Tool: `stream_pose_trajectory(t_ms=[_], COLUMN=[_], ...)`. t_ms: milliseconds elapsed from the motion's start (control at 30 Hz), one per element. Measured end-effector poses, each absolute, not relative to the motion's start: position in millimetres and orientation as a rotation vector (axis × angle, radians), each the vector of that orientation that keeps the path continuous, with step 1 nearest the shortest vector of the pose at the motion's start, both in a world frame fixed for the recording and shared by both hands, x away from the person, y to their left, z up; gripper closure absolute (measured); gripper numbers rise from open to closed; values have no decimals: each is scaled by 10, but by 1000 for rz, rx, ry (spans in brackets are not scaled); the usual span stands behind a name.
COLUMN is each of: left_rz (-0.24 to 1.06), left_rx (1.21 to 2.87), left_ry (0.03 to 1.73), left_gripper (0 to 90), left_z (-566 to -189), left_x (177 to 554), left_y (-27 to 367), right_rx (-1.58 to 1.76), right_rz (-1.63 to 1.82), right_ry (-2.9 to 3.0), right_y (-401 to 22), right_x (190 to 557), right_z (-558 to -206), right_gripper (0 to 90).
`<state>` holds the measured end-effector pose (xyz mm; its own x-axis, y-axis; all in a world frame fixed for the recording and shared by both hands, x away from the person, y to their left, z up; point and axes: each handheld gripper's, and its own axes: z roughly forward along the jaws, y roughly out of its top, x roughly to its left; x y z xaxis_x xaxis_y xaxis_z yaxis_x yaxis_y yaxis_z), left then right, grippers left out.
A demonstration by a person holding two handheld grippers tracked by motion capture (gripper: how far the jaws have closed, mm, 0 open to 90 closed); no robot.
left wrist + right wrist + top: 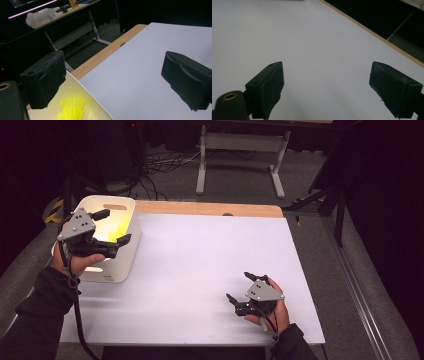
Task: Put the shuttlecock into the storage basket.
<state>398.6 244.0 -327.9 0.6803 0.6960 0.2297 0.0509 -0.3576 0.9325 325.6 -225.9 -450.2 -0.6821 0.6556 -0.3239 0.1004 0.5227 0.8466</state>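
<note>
I note my left gripper [114, 226] spread wide over the white bin [125, 255] holding yellow shuttlecocks [72, 108], right gripper [241, 288] likewise wide, empty.

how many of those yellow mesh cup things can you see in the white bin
2. Both yellow mesh cups lie nested together on the floor of the white bin, below the left gripper. The bin's wall and the jaw may hide more.

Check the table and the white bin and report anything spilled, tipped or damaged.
Nothing stands out. The white bin sits upright at the table's left edge, with yellow ribbed pieces inside, and nothing is spilled.
</note>
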Motion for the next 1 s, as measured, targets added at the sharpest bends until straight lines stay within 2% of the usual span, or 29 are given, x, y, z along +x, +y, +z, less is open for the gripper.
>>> stream_pose_trajectory(t_ms=[1000], left_rz=[744], left_rx=[1789], left_ry=[507], left_gripper=[53], left_z=[-3348], left_x=[3772], left_y=[2262], right_rx=[607], right_rz=[1134], right_ry=[2113], right_y=[-2263], right_x=[3236], right_z=[-4478], right_gripper=[134])
